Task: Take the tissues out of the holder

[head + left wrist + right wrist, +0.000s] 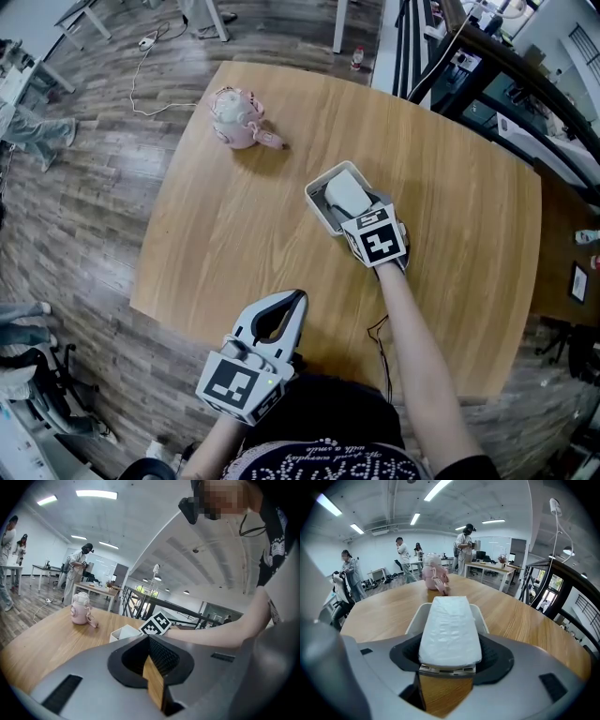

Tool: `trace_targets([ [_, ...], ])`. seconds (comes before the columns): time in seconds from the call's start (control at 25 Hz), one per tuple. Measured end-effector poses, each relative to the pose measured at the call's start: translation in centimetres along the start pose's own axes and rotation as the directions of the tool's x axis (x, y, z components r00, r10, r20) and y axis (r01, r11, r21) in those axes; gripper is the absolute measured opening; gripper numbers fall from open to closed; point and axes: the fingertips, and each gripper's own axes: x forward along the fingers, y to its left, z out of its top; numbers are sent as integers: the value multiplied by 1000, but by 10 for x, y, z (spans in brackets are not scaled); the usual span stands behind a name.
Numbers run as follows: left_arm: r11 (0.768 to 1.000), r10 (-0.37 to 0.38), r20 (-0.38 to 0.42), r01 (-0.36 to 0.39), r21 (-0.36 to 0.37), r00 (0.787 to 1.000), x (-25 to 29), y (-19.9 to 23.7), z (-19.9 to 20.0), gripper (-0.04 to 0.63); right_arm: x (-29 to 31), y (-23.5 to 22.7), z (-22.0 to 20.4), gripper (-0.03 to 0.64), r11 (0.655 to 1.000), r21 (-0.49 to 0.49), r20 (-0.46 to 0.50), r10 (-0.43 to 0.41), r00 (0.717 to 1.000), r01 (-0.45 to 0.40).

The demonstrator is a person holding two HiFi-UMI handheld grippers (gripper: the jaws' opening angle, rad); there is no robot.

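The right gripper's [359,210] jaws are clamped on either side of a white tissue pack [450,623], which sits in the white holder [414,619] near the middle of the table, while the left gripper [284,312] hangs over the table's near edge with its jaws pressed together on nothing. The table [216,234] is a broad round-cornered top of pale wood, bare but for a pink bottle [235,117] near its far edge. Around it lies a grey plank floor [84,187]; beyond are strip lights [437,489], a desk [490,567], a dark railing [562,588] and people standing [464,543].
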Motion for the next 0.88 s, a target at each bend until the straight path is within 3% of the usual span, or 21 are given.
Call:
trace_targets([
  [0.28, 999, 34, 2, -34, 1, 999, -4, 6, 5, 5, -2, -2, 1, 281, 999, 32, -2, 5, 1000, -5],
  [0.56, 992, 121, 52, -123, 35, 991, -15, 36, 23, 5, -22, -8, 15, 279, 997, 70, 90, -21, 996, 15],
  [0.88, 992, 104, 93, -110, 61, 990, -24, 34, 25, 5, -37, -9, 28, 279, 997, 73, 157, -43, 987, 31],
])
